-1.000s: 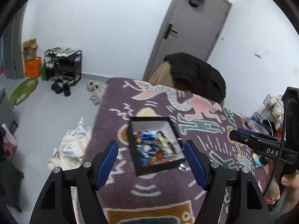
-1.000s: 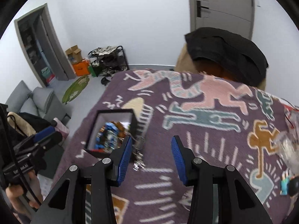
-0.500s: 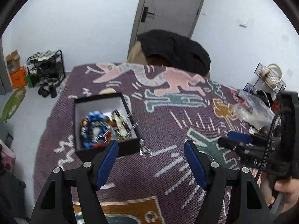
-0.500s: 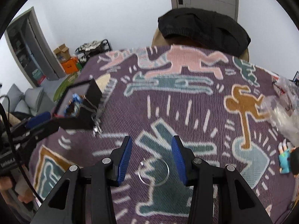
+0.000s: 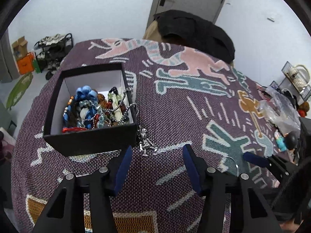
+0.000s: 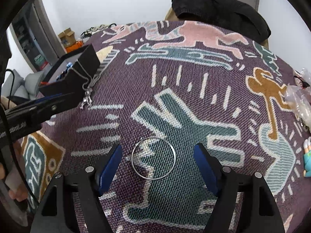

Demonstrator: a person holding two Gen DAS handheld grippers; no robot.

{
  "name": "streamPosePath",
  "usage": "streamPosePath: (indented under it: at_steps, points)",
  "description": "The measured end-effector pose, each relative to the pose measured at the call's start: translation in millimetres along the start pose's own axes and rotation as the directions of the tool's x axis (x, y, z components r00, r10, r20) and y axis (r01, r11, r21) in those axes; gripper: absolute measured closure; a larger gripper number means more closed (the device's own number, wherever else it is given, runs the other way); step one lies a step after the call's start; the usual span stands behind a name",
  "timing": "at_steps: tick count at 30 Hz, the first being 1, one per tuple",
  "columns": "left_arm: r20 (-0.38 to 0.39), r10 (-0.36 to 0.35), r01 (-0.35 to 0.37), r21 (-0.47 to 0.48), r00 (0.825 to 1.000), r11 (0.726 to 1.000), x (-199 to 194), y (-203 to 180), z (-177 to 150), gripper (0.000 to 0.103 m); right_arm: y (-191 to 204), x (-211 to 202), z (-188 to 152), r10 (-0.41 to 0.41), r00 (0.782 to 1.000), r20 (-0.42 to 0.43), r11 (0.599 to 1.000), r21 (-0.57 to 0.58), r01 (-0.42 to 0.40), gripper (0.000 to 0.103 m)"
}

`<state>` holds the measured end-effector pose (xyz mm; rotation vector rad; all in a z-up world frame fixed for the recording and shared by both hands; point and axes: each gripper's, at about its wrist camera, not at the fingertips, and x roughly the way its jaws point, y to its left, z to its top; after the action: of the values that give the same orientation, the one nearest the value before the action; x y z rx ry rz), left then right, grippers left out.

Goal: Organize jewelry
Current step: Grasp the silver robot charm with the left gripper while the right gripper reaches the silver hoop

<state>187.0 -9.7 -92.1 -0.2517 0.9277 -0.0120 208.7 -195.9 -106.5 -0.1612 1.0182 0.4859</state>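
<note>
A black box (image 5: 87, 138) with a white inside holds several bead strings and chains. A silver chain hangs over its right wall and ends in a small silver figure pendant (image 5: 145, 143) on the cloth. My left gripper (image 5: 156, 168) is open and empty, just in front of the pendant. A thin silver hoop (image 6: 153, 158) lies flat on the cloth between the open fingers of my right gripper (image 6: 157, 164). The box (image 6: 77, 77) and pendant (image 6: 86, 99) also show at the left in the right wrist view.
A purple patterned cloth (image 5: 194, 104) covers the table. Clear plastic bags (image 5: 279, 106) and small toy figures (image 5: 281, 141) lie at the right edge. A black garment (image 5: 194, 31) hangs on a chair behind the table. A shoe rack (image 5: 52, 52) stands by the far wall.
Both grippers have moved closer to the table. The left one now faces the pendant by the box. The right one has come down around the silver hoop and its fingers have spread wider.
</note>
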Motion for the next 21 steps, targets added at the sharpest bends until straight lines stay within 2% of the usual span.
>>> streamPosePath:
  at_steps: [4,7,8,9,15,18,21]
  points:
    - [-0.015,0.034,-0.034,-0.037,0.999,0.999,11,0,0,0.054,3,8,-5,-0.034,0.999,-0.004,0.999,-0.033,0.033,0.028]
    - [-0.015,0.067,-0.068,-0.057,0.998,0.996,18,-2,0,0.055,3,5,-7,-0.061,0.998,0.007,0.997,-0.043,0.061,0.041]
    - [-0.018,0.078,-0.079,-0.062,0.997,0.995,20,-4,0,0.056,2,4,-7,-0.061,0.998,0.008,0.997,-0.042,0.061,0.050]
    - [-0.023,0.090,-0.091,-0.065,0.996,0.994,24,-5,0,0.056,0,3,-7,-0.063,0.998,0.008,0.997,-0.040,0.063,0.052]
    - [-0.001,0.179,-0.179,-0.062,0.984,0.982,32,-12,-3,0.061,-8,-2,-14,-0.060,0.998,0.021,0.998,-0.032,0.061,0.052]
    - [0.004,0.201,-0.200,-0.060,0.980,0.978,34,-14,-2,0.062,-14,-4,-17,-0.054,0.998,0.029,0.998,-0.017,0.055,0.052]
    - [0.005,0.244,-0.244,-0.041,0.970,0.969,35,-15,-3,0.073,-22,-7,-22,-0.053,0.998,0.037,0.999,0.008,0.053,0.051]
